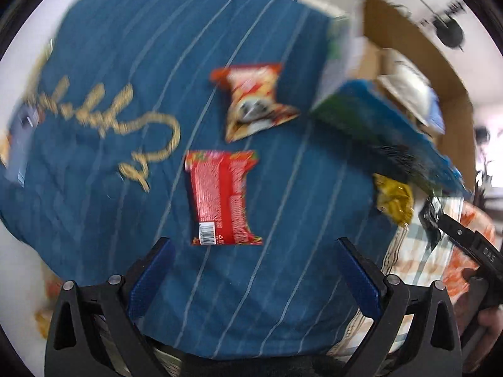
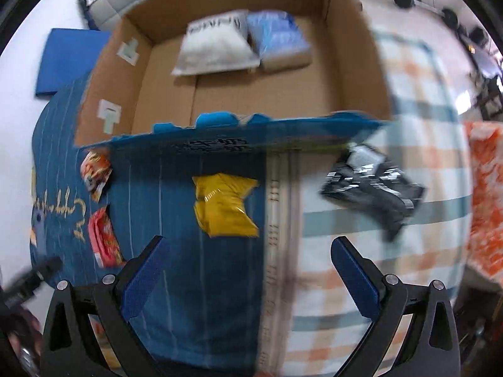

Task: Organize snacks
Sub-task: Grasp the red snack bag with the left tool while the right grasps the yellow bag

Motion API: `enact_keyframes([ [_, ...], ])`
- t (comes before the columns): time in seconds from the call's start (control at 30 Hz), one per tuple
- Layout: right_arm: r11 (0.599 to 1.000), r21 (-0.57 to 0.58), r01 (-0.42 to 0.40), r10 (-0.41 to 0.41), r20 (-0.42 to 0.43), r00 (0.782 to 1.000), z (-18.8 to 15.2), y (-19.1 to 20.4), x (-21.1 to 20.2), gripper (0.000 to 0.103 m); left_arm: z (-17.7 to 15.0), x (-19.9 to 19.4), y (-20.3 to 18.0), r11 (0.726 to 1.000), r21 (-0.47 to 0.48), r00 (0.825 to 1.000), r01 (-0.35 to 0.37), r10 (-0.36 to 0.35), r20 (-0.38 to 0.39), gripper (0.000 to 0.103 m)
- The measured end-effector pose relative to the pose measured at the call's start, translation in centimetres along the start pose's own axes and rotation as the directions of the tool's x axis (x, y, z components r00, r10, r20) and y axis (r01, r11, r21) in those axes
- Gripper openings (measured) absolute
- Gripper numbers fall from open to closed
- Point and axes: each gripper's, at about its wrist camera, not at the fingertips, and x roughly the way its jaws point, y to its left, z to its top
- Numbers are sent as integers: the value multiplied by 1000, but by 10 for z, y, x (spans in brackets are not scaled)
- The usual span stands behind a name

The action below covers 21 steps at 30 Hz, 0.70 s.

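A red snack packet (image 1: pixel 223 198) lies on the blue striped cloth (image 1: pixel 110 62), just ahead of my open left gripper (image 1: pixel 255 251). Beyond it sits an orange-red packet (image 1: pixel 254 100). A yellow packet (image 2: pixel 224 209) lies ahead of my open right gripper (image 2: pixel 250 251), with a black packet (image 2: pixel 374 185) to its right on the checked cloth (image 2: pixel 361 267). The cardboard box (image 2: pixel 166 72) behind holds a white bag (image 2: pixel 217 44) and a light blue bag (image 2: pixel 279 37). The same yellow packet (image 1: pixel 393 199) and box (image 1: pixel 408 47) show at the left wrist view's right.
A blue printed flap (image 2: pixel 235 135) runs along the box's near edge. A blue mat (image 2: pixel 69 59) lies on the floor at far left. An orange patterned cloth (image 2: pixel 484 194) lies at far right. The other gripper (image 1: pixel 471 248) and a hand show at right.
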Motion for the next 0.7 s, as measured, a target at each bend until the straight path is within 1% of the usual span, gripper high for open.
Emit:
enact_keyframes([
  [0.03,1000,11,1,-1,-10,1000,5,3,10,103,5,14,10,999,-33,999,11,-12,-34,103],
  [0.07,999,28,15,-14,-23,1000,10,5,24,103,6,21,16,999,-50,999,14,-16,-47,103],
  [0.1,999,39,24,-22,-33,999,14,8,31,100,9,30,20,998,-58,998,14,-17,-58,103],
  [0.17,997,63,37,-33,-61,998,18,12,51,91,14,48,25,999,-54,996,0,-5,-90,102],
  [0.23,997,66,48,-41,-95,995,19,16,66,78,17,63,26,999,-39,993,-9,4,-120,102],
  [0.27,997,61,48,-41,-111,993,18,19,73,74,19,70,27,999,-38,991,-14,9,-135,102],
  [0.3,997,61,40,-32,-121,992,16,21,78,67,19,78,27,999,-36,988,-13,7,-154,102],
  [0.4,997,68,19,-9,-137,991,10,28,84,43,20,97,25,999,-39,980,-3,-4,-197,102],
  [0.43,998,64,27,-18,-136,991,8,32,84,40,19,105,25,999,-41,976,-1,-8,-219,99],
  [0.47,998,57,38,-30,-128,991,5,34,82,40,19,108,26,999,-43,974,-4,-6,-226,85],
  [0.5,998,45,49,-44,-118,992,1,37,80,40,19,112,24,999,-37,973,-9,0,-233,77],
  [0.53,998,39,57,-52,-114,992,-4,38,78,39,17,116,22,1000,-23,970,-20,14,-243,65],
  [0.57,997,37,64,-60,-110,992,-9,37,76,39,16,116,18,999,0,970,-49,47,-238,60],
  [0.63,996,45,83,-79,-97,992,-25,30,70,39,13,113,8,996,43,973,-74,81,-215,51],
  [0.7,993,64,104,-100,-72,992,-41,20,62,39,6,107,-4,996,64,976,-66,78,-205,50],
])
